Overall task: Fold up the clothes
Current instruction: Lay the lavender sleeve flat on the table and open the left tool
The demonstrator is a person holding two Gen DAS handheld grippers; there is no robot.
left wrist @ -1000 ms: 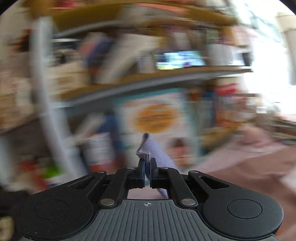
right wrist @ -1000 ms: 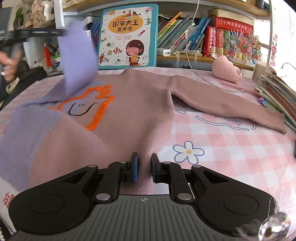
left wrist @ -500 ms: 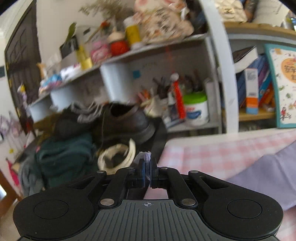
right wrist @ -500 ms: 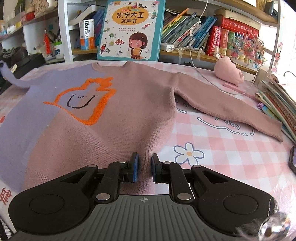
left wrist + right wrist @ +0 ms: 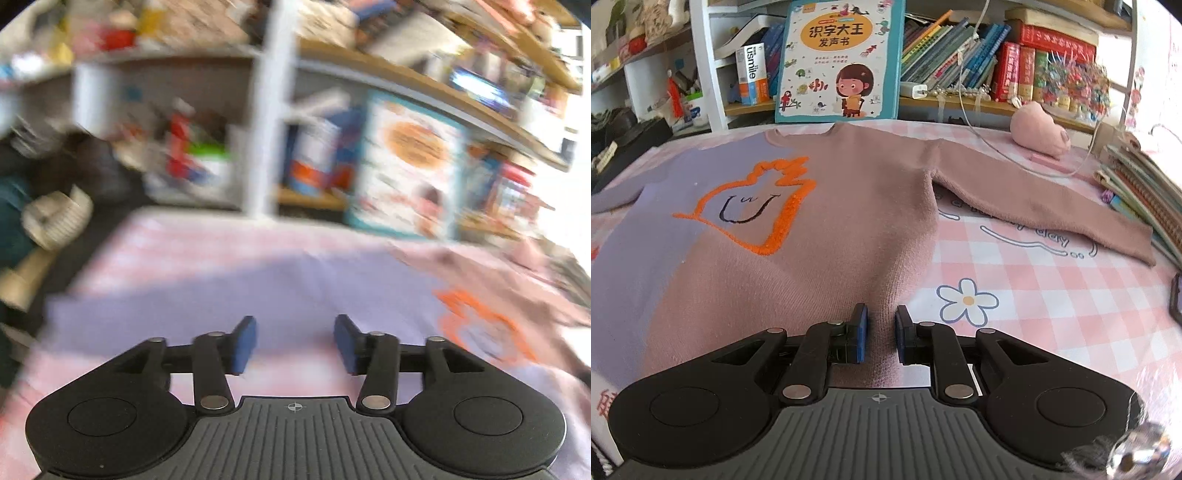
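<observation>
A pink and lilac sweater [image 5: 827, 236] with an orange cat outline [image 5: 768, 206] lies flat on the table, both sleeves spread out. Its pink sleeve [image 5: 1034, 206] stretches to the right. My right gripper [image 5: 881, 338] sits over the sweater's lower hem, its jaws a narrow gap apart with a ridge of pink knit between them; I cannot tell if they pinch it. In the blurred left wrist view my left gripper [image 5: 294, 343] is open and empty above the lilac sleeve [image 5: 229, 291].
A pink checked tablecloth [image 5: 1052, 295] covers the table. A picture book [image 5: 842, 59] leans on the bookshelf behind. A pink plush toy [image 5: 1039, 127], a white cable [image 5: 997, 147] and stacked notebooks [image 5: 1141, 192] lie at the right. Dark clutter [image 5: 44, 206] sits off the table's left edge.
My left gripper carried the lilac sleeve out to the left, let it go and opened. The sleeve now lies flat. My right gripper has stayed at the hem.
</observation>
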